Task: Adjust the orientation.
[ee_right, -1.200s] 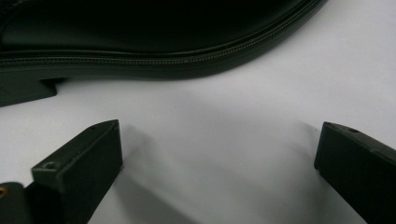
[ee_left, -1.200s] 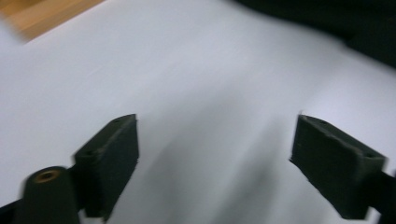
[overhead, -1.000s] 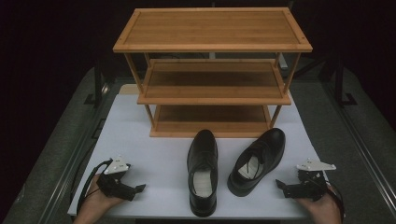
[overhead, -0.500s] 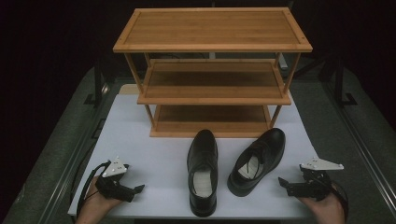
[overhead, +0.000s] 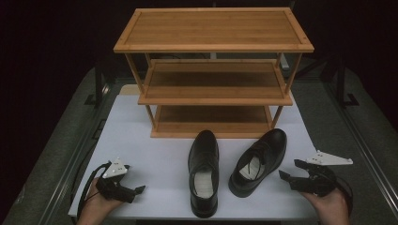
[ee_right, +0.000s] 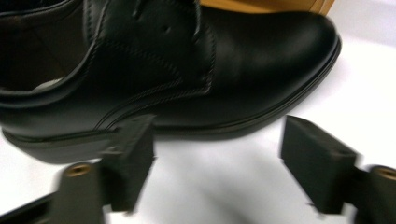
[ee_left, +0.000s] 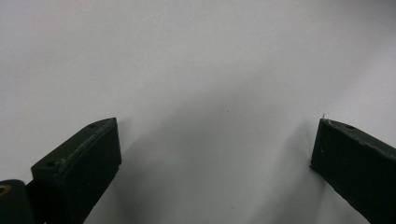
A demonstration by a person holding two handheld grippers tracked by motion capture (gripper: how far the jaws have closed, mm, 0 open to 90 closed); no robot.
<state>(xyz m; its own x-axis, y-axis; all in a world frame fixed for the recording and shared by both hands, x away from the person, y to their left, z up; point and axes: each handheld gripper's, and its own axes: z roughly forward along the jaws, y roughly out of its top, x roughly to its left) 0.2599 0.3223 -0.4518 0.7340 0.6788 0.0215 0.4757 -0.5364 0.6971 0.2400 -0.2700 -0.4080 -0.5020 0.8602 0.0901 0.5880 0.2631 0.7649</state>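
Two black shoes: left shoe (overhead: 203,174) and right shoe (overhead: 259,161) on white table (overhead: 155,154), before wooden rack (overhead: 213,70). Right gripper (overhead: 293,177) has edged toward the right shoe, jaws apart; left gripper (overhead: 133,192) idle, jaws apart. Pickup likely imminent.

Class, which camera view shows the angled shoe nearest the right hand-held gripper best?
The right gripper view: the angled shoe sits close, showing stitching, toe and sole edge. The high view shows the same shoe whole but small, beside the straight shoe. The left gripper view looks at the white table.
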